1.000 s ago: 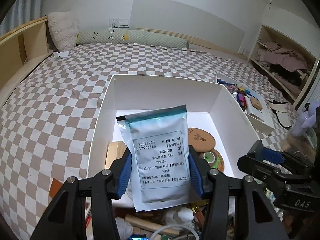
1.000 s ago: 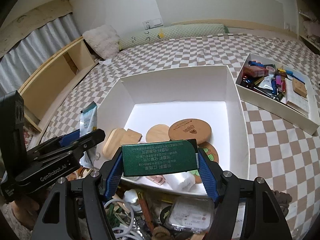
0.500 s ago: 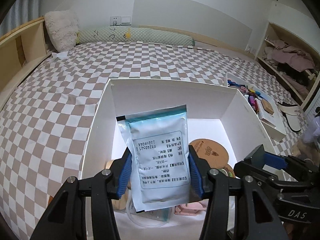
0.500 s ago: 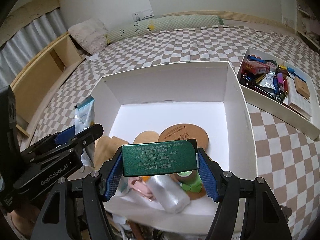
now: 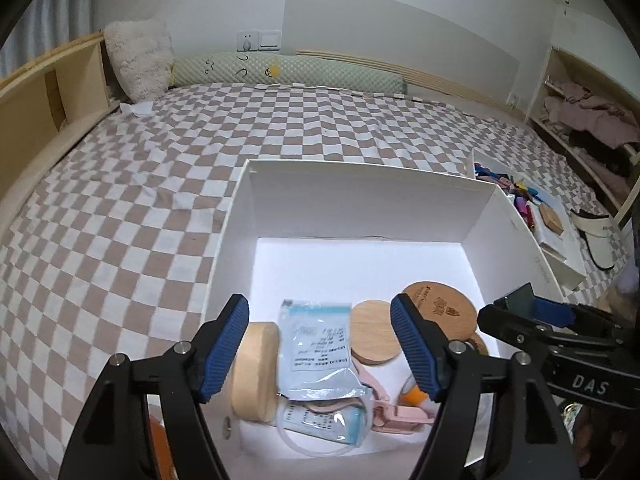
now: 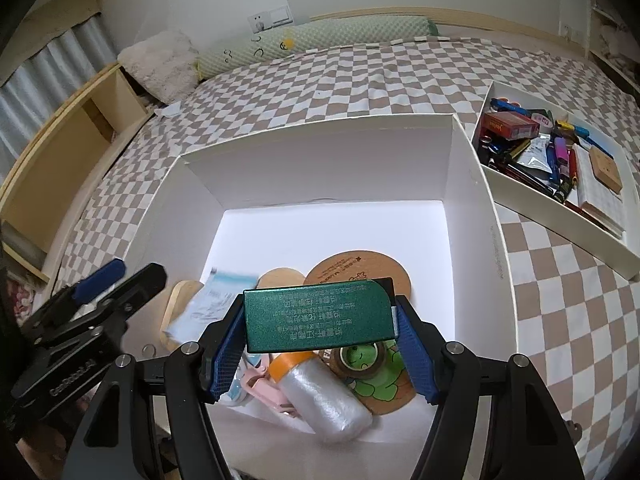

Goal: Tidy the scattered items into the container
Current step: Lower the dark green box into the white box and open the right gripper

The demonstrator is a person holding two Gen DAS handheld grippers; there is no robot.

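A large white box [image 5: 360, 176] [image 6: 496, 240] sits on the checked bed. My left gripper [image 5: 320, 344] hovers over its near left part, jaws opening, with nothing pressed between the pads. The white and blue sachet [image 5: 318, 344] [image 6: 208, 304] lies loose in the box on other items, blurred in the right wrist view. My right gripper [image 6: 320, 340] is shut on a green flat box [image 6: 318, 318] held above the box's near side. Wooden coasters [image 5: 376, 334], a pink clip [image 5: 396, 408], a wrapped roll [image 6: 324, 396] and a tape ring [image 6: 362, 358] lie inside.
A shallow white tray [image 6: 560, 200] full of pens and small packs stands to the right of the big box. A white visor [image 5: 596, 240] lies beyond it. A wooden bed frame [image 5: 48, 92] runs along the left, pillows [image 5: 140, 60] at the head.
The left gripper let go of the sachet, which dropped into the box, and its jaws spread. Both grippers moved forward over the box; the right one still holds the green box.
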